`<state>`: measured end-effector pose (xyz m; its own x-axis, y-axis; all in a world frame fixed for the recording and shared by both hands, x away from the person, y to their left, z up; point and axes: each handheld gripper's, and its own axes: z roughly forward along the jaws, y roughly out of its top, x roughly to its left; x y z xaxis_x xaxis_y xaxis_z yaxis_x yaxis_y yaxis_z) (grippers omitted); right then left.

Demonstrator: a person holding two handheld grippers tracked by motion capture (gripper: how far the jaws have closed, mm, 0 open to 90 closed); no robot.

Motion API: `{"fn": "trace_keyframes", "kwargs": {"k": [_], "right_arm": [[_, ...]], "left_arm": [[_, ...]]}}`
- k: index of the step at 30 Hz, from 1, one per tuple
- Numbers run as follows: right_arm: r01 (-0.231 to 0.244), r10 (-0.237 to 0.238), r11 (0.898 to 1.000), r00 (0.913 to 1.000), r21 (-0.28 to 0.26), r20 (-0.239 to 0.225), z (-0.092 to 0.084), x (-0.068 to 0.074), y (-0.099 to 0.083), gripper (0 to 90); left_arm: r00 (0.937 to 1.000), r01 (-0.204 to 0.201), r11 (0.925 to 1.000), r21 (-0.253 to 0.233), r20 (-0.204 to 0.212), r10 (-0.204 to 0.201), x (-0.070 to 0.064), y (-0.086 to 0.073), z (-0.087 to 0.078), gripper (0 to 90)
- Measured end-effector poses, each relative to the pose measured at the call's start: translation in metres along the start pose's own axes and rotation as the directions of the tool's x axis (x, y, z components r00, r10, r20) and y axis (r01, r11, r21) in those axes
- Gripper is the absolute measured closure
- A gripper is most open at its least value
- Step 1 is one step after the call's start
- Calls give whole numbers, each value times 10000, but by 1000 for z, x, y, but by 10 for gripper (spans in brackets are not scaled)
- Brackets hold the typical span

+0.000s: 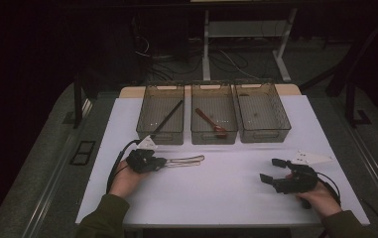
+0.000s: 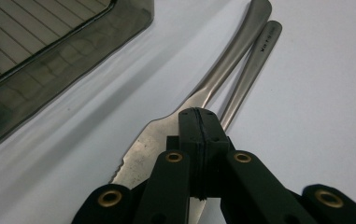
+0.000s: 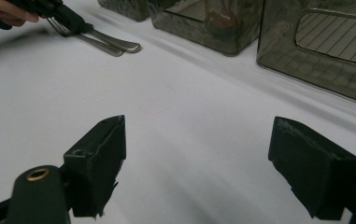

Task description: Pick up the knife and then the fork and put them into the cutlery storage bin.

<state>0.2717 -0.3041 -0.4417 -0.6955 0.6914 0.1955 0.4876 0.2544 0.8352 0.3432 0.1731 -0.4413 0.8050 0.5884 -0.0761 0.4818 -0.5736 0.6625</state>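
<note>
A steel knife [image 2: 166, 126] and a fork [image 2: 255, 60] lie side by side on the white table [image 1: 216, 188], in front of the left bin. My left gripper [image 1: 162, 161] [image 2: 198, 122] is down on them with its pads pressed tight together over the fork's neck, the knife blade just beside them. The right gripper view shows the fork's tines [image 3: 56, 25] sticking out behind those pads. At the table's right, my right gripper [image 1: 270, 170] [image 3: 196, 140] is held low above the bare top, open wide and with nothing between its fingers.
Three smoky plastic bins stand in a row at the back. The left bin [image 1: 160, 133] holds a black stick [image 1: 169, 116], the middle bin [image 1: 214, 134] a wooden spoon [image 1: 210, 121], and the right bin [image 1: 263, 134] looks bare inside. Dark floor surrounds the table.
</note>
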Motion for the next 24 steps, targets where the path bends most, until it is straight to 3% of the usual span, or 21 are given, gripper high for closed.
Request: {"fn": "trace_keyframes", "kwargs": {"k": [7, 24], "right_arm": [[-1, 1, 10000, 10000, 5, -9, 0, 0, 0, 184], [15, -15, 10000, 10000, -26, -22, -1, 0, 0, 184]], "left_arm": [[9995, -75, 9999, 91, 306, 72, -1, 0, 0, 886], [9919, -537, 9961, 706, 1186, 451, -18, -3, -6, 886]]}}
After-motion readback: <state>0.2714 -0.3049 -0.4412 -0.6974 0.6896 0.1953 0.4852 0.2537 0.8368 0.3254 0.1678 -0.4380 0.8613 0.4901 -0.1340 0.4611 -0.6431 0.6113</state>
